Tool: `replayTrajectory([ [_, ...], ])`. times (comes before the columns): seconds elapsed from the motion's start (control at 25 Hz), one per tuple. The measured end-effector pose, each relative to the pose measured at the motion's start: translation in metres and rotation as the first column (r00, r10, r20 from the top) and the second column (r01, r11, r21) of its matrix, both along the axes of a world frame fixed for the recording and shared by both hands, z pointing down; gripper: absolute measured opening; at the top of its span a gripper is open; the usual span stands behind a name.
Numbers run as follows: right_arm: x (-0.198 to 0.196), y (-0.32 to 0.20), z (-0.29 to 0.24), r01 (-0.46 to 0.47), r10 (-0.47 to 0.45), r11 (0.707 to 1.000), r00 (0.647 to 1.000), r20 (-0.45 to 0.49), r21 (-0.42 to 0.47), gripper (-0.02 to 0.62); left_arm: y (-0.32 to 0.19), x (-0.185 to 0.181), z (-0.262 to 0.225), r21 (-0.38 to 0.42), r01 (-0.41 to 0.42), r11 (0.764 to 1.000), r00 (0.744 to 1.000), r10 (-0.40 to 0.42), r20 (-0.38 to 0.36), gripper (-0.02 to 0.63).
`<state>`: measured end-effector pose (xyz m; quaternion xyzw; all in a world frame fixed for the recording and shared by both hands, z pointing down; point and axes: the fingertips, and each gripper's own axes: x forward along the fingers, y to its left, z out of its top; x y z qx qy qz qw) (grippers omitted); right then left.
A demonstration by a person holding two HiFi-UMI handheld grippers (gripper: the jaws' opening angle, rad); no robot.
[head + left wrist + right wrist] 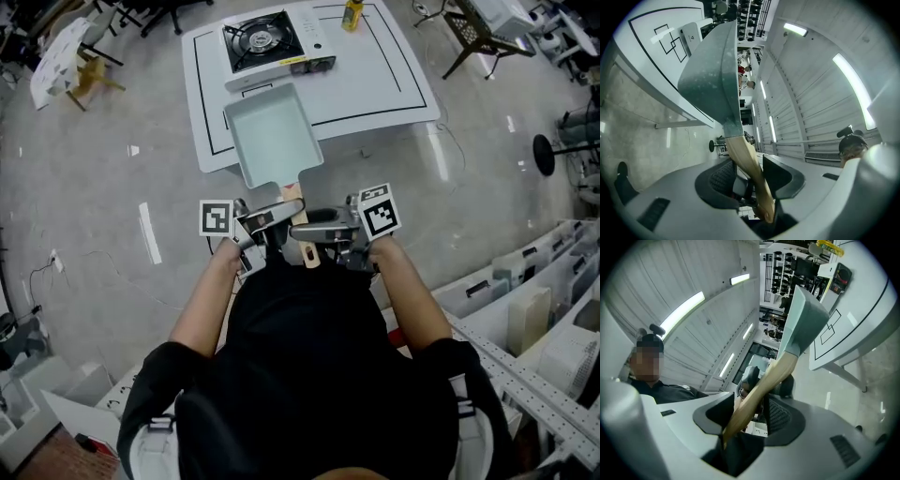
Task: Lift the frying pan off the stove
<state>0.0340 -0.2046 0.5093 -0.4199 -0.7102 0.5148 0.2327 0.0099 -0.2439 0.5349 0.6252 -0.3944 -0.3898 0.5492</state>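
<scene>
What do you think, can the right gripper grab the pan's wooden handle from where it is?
Probably yes. The wooden handle runs between the right gripper's open fingers, with nothing blocking it. The left gripper straddles the same handle beside it, so room looks tight.

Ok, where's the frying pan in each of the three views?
Head view: frying pan upper centre, at the near edge of the white table, handle toward the person.
Left gripper view: upper centre-left, handle down between the jaws.
Right gripper view: upper right of centre, handle between the jaws.
Shared landmark: the table with its black lines.
</scene>
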Motion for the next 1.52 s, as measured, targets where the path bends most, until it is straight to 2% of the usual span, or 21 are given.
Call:
replayTrajectory([
  [0.48,-0.007,0.016,-0.005,-0.022,0.023,1.0,1.0,0.022,-0.014,0.209,0.013,-0.006,-0.009,0.041,-0.021,0.999,1.0,0.021,0.015,0.175],
  [0.76,0.008,0.013,-0.007,-0.023,0.024,1.0,0.999,0.04,-0.016,0.209,0.012,0.009,-0.009,0.019,-0.023,1.0,1.0,0.023,0.014,0.175],
  [1.52,0.015,0.013,-0.007,-0.02,0.022,0.999,0.998,0.057,-0.032,0.209,0.01,0.016,-0.01,0.018,-0.021,1.0,1.0,0.021,0.013,0.178],
])
